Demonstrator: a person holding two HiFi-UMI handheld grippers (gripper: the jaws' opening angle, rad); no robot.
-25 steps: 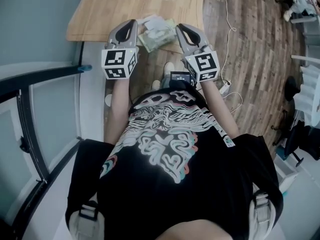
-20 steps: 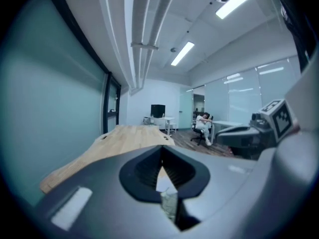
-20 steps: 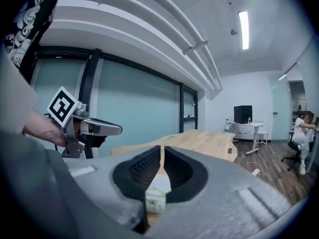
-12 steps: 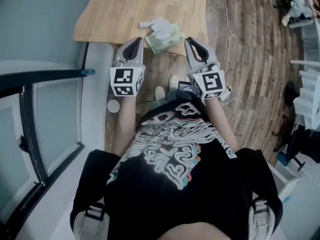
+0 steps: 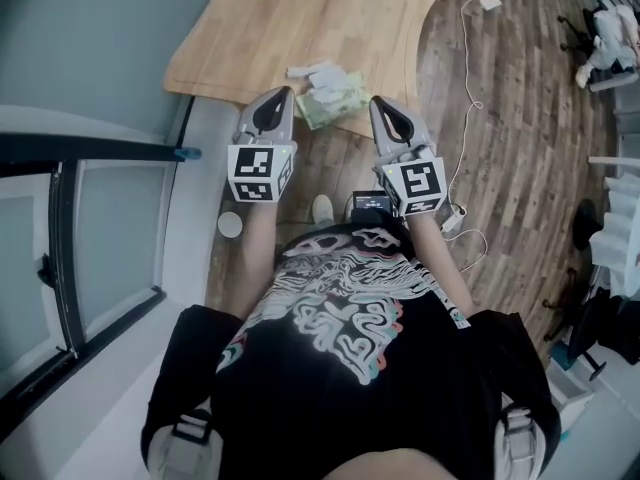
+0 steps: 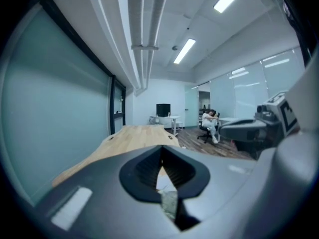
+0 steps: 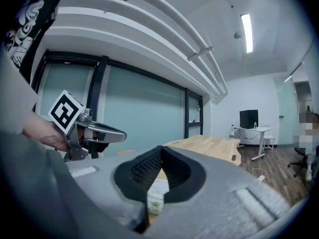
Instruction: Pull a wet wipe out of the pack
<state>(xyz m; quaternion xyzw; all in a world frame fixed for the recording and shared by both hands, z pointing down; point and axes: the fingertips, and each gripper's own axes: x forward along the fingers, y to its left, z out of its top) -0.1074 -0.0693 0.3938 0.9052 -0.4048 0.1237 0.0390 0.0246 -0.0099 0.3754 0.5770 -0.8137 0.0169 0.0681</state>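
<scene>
Both withdrawn from the light wooden table (image 5: 270, 18): your left gripper (image 5: 282, 94) and right gripper (image 5: 378, 103), jaws closed, empty. One pale-green plastic wipe pack (image 5: 338, 98), one white wipe (image 5: 312, 71), twelve o'clock.

wipe pack (image 5: 335, 98) on table (image 5: 260, 28) edge (loose wipe (image 5: 311, 71) beside)

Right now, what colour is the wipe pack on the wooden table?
The pack is pale green; the head view shows it best.
</scene>
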